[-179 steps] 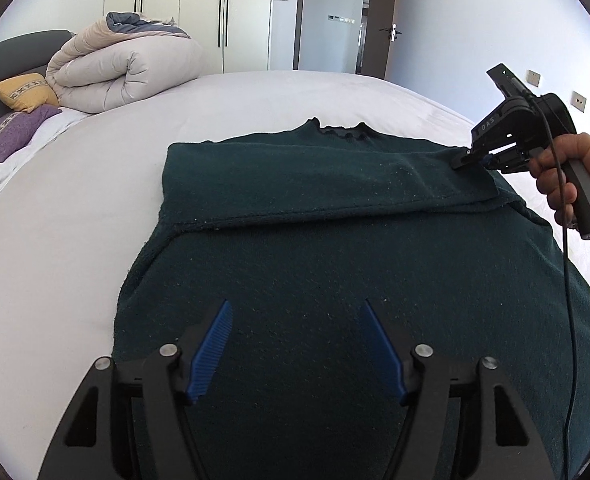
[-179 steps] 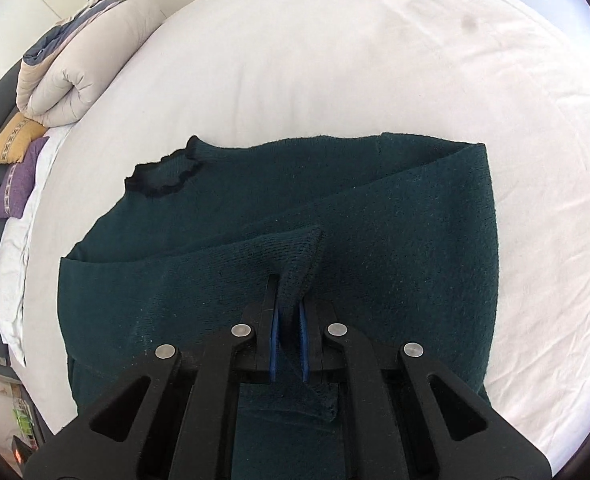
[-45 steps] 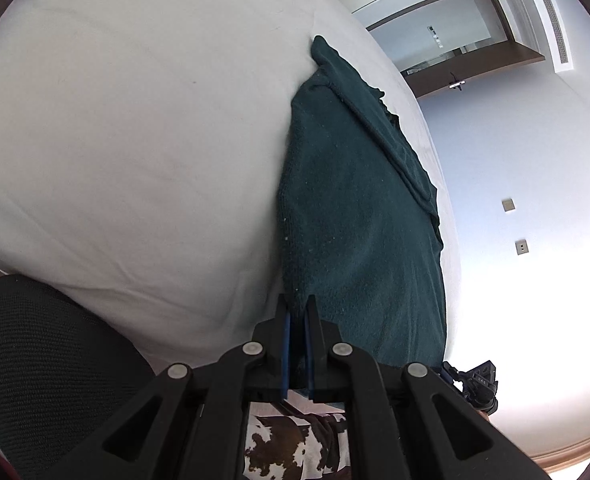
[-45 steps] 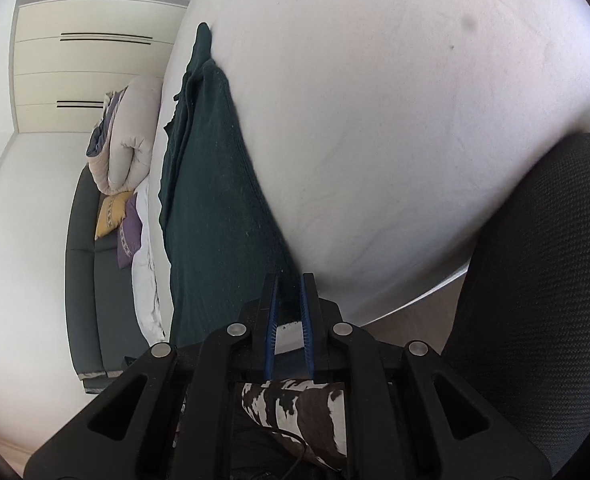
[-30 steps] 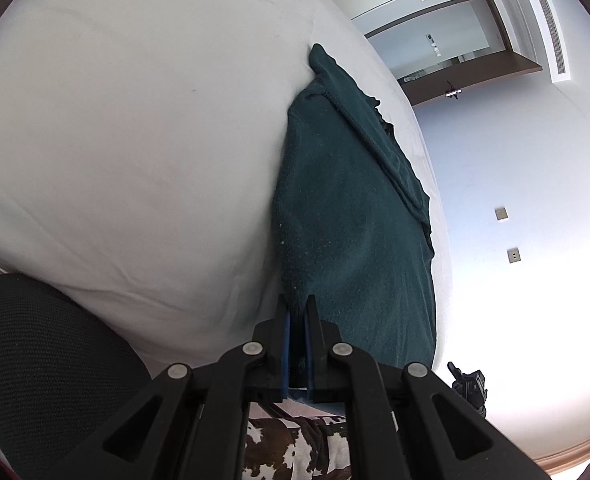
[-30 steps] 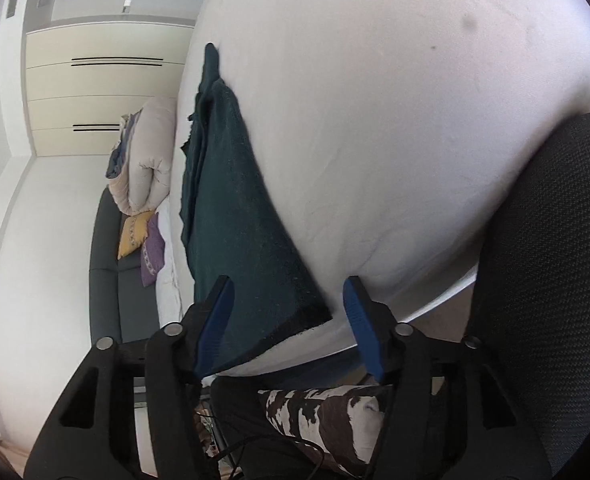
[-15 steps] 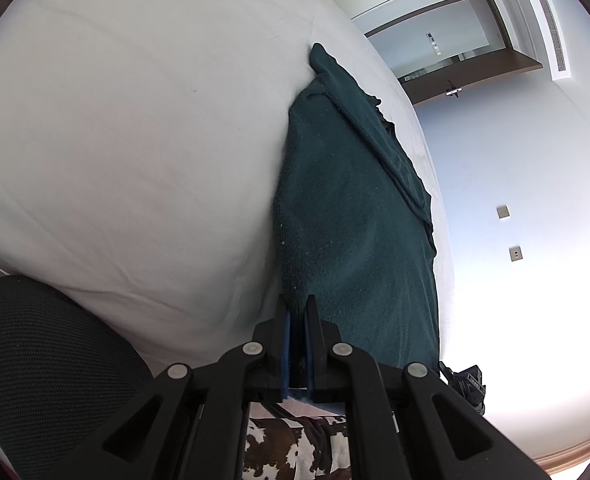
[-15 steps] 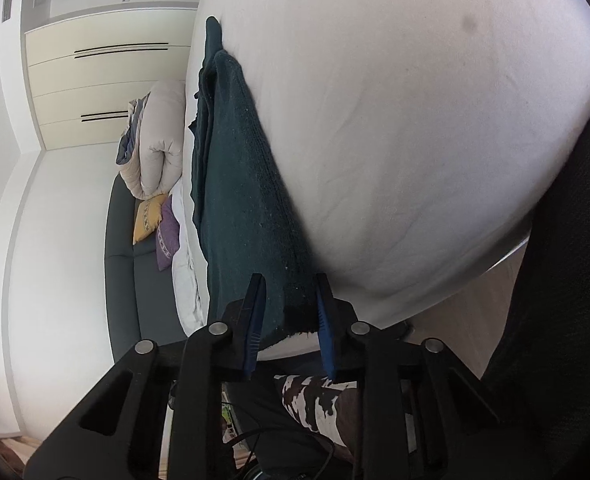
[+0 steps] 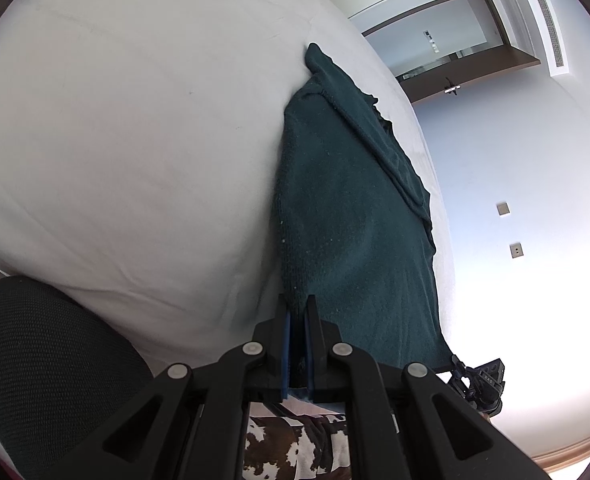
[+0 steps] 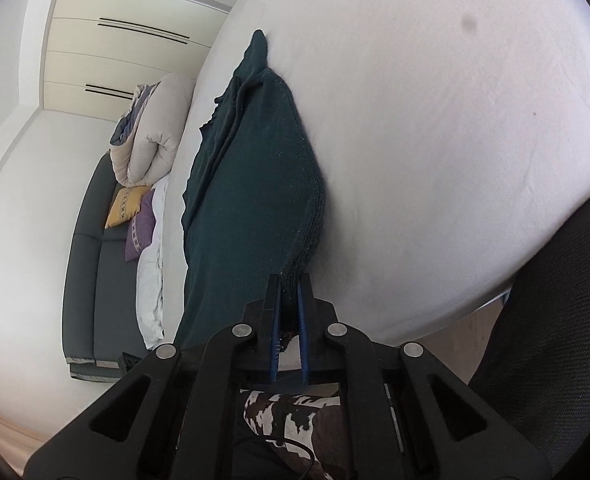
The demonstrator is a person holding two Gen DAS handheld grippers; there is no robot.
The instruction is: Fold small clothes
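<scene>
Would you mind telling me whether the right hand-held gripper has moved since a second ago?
Yes. The right hand-held gripper has just closed on the green sweater's hem corner and come in against the white bed's near edge; a second ago it stood open, short of that corner.

1. Dark teal knitted sweater (image 9: pixel 351 216), fuzzy weave, spread flat along the white bed (image 9: pixel 127 120).
2. Sleeve folded over the body near the frilled neckline at the far end.
3. Near hem at the bed's edge, both bottom corners pinched and lifted slightly off the sheet.
</scene>
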